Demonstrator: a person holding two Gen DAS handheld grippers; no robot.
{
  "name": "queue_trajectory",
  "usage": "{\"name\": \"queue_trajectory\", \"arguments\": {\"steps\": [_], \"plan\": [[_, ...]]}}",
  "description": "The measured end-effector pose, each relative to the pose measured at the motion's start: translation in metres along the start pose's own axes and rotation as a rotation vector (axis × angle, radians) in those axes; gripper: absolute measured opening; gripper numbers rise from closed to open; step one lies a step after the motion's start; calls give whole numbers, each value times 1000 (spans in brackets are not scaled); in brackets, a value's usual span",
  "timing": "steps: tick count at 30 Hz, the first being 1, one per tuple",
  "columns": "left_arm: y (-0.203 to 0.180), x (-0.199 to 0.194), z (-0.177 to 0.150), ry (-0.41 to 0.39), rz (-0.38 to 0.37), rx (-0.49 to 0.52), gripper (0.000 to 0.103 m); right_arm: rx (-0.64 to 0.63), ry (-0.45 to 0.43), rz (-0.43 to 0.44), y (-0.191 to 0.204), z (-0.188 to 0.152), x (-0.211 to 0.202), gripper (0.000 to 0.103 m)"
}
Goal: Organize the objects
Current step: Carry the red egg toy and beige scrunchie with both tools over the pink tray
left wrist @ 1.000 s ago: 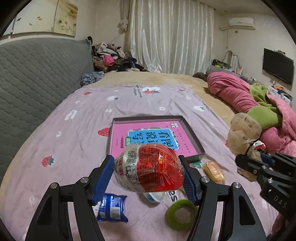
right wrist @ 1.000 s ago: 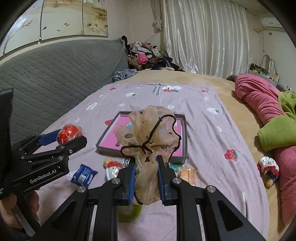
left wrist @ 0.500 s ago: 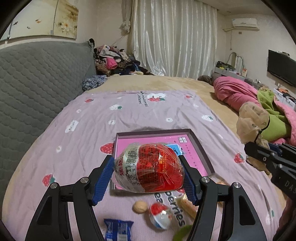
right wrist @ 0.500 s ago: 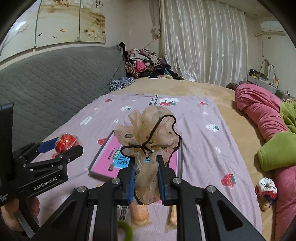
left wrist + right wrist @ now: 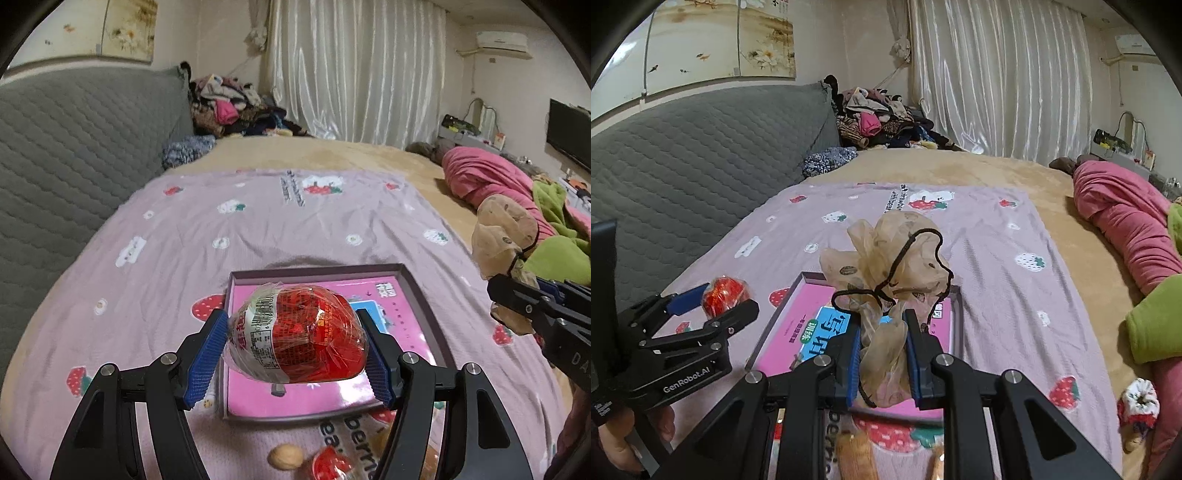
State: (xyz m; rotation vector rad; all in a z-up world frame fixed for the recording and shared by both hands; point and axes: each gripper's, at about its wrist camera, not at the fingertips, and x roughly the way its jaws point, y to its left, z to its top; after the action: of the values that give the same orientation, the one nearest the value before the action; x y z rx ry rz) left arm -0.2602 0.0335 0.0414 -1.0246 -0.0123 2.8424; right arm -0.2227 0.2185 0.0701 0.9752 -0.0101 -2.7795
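Observation:
My left gripper [image 5: 295, 349] is shut on a clear-wrapped packet of red sweets [image 5: 299, 334], held in the air over the near part of a shallow grey box lid with a pink book [image 5: 391, 295] inside. My right gripper [image 5: 881, 360] is shut on a beige sheer scrunchie with a black cord [image 5: 890, 254], lifted above the same grey box [image 5: 783, 306]. In the right wrist view the left gripper [image 5: 713, 304] shows at the left with its red packet [image 5: 726, 293]. The scrunchie [image 5: 502, 236] shows at the right of the left wrist view.
The lilac strawberry-print sheet [image 5: 258, 229] covers the bed. A walnut [image 5: 285, 456] and a red-and-white wrapped sweet [image 5: 328, 463] lie in front of the box. Biscuit-like snacks [image 5: 855, 459] lie near me. Grey headboard [image 5: 683, 155] left, pink and green bedding [image 5: 1137, 236] right.
Both grippers have moved forward over the bed with their loads; the box now lies right under them, and the blue packet and green ring have dropped out of view.

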Motion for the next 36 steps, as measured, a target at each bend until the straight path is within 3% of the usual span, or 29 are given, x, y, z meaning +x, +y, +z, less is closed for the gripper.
{"name": "queue_trajectory", "arguments": {"steps": [11, 18, 25, 30, 36], "plan": [[11, 68, 25, 45, 14, -8, 70, 36, 29, 49, -2, 16, 79, 21], [7, 112, 24, 80, 39, 19, 70, 47, 75, 41, 0, 17, 126, 21], [8, 160, 19, 138, 46, 40, 70, 77, 105, 13, -18, 2, 161, 21], [14, 194, 14, 181, 58, 40, 71, 86, 178, 6, -29, -14, 194, 21], [13, 220, 9, 207, 79, 49, 71, 87, 209, 18, -28, -23, 209, 21]]}}
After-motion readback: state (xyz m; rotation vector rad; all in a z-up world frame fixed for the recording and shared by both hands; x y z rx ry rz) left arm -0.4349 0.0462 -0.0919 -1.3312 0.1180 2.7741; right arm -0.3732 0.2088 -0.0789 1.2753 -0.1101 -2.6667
